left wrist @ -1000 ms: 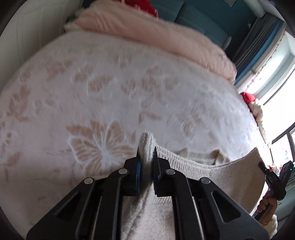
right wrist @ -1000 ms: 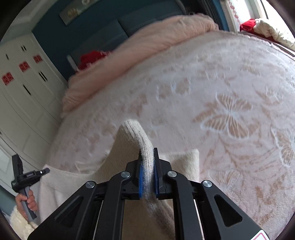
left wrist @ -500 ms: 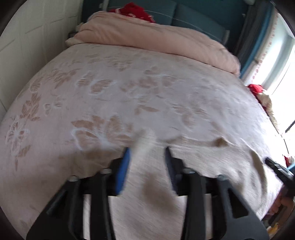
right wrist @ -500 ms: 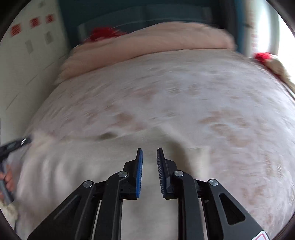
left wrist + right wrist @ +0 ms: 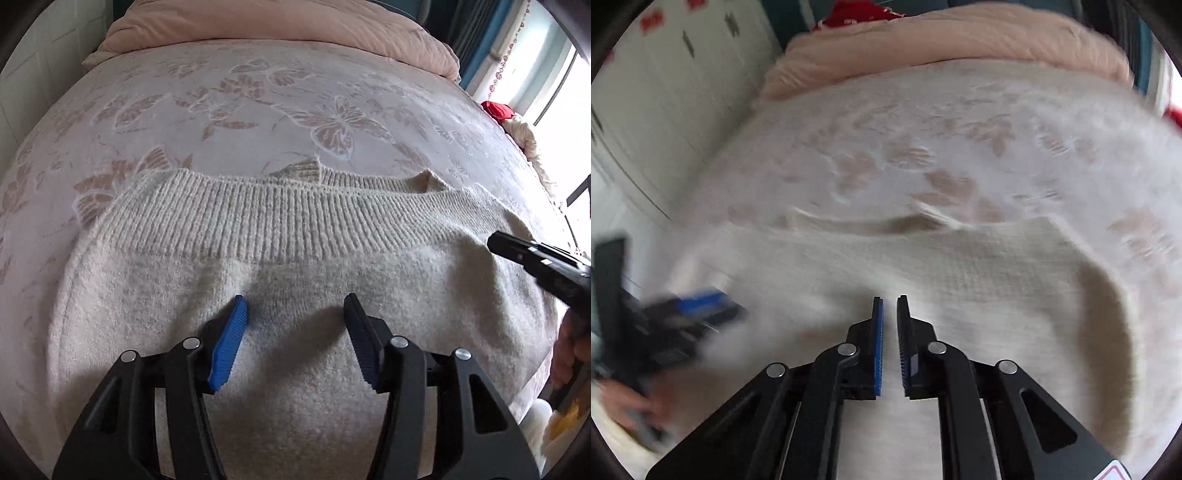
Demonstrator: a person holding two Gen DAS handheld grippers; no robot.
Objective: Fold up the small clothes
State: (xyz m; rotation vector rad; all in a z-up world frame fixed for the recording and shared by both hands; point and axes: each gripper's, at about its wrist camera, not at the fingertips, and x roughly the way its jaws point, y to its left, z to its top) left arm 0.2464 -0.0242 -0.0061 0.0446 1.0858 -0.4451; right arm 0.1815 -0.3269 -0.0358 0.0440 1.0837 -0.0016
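Cream sweater (image 5: pixel 295 369) flat on our bed (image 5: pixel 258 110); left gripper (image 5: pixel 295 306) jaws spread wide, right gripper (image 5: pixel 889 306) jaws slightly parted, both empty.

Beyond the ribbed edge of the sweater (image 5: pixel 280 229) the bed (image 5: pixel 258 110) lies flat and bare up to the rolled pink quilt (image 5: pixel 280 22) across its far end. A cupboard (image 5: pixel 665 92) stands close along one side. The right hand-held gripper (image 5: pixel 532 254) reaches in over the sweater's right edge, near the left hand-held gripper (image 5: pixel 293 306).
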